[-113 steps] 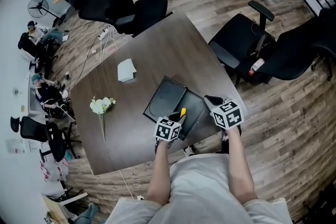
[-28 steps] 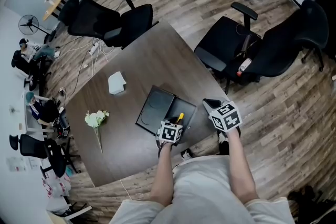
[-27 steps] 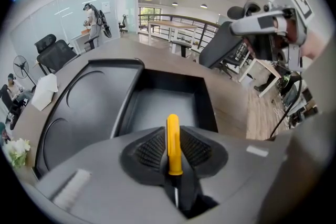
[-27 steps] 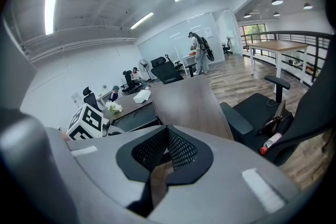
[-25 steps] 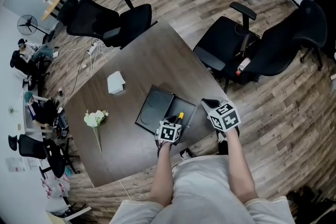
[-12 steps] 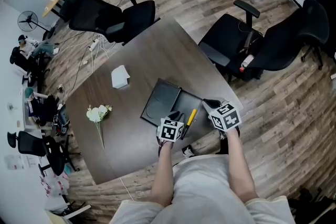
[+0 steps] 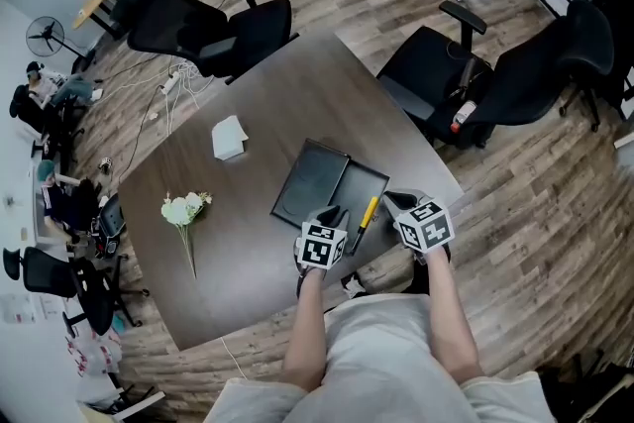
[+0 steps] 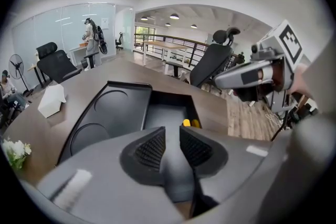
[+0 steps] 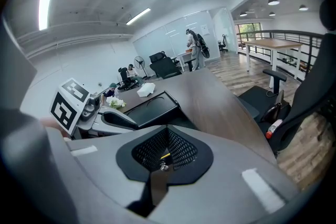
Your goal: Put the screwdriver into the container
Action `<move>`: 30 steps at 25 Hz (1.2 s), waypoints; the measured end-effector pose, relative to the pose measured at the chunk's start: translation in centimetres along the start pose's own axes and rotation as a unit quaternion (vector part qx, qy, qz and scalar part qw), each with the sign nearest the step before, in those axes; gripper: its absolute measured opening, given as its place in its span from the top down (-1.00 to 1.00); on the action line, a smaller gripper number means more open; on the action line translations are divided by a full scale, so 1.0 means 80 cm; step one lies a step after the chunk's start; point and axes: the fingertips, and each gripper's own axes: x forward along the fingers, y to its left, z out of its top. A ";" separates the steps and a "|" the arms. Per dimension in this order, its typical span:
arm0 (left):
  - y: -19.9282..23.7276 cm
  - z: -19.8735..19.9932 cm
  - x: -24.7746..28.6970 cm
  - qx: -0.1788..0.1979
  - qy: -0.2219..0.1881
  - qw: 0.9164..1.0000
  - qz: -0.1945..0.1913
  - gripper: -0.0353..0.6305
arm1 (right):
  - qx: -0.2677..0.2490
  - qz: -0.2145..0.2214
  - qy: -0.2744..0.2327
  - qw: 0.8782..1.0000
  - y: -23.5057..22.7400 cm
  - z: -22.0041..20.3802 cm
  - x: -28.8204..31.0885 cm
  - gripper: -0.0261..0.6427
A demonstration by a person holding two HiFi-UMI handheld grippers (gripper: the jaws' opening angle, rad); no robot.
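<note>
Screwdriver (image 7: 368,211) lies inside the container (image 7: 302,181), in the deeper right half. Its yellow handle is toward the far side and its dark shaft points back at you along that half's right wall. In the left gripper view only the yellow end (image 8: 190,123) shows, at the near right corner of the box half, just past your jaws.

Your left gripper (image 7: 334,216) hangs over the container's near edge. Its jaws are spread a little with a narrow gap, and nothing sits between the pads (image 8: 149,149). It is not touching the screwdriver, which is just to its right.

Your right gripper (image 7: 400,202) is beside the container's near right corner, over the tabletop edge closest to you. Its jaws are pressed together with nothing pinched (image 9: 168,136).

The container is a black hinged tray. Its left half is flat with round recesses and lies open near the tabletop's near edge.

A white tissue pack (image 7: 230,136) sits toward the middle of the tabletop, well apart from the container. A flower bunch (image 7: 182,209) lies by the left edge. Black office chairs (image 7: 436,74) stand off the far and right edges.
</note>
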 end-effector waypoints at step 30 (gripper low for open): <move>0.011 -0.048 -0.089 0.048 -0.059 0.995 -0.065 0.47 | 0.037 -0.086 -0.042 0.995 0.099 -0.077 -0.004 0.92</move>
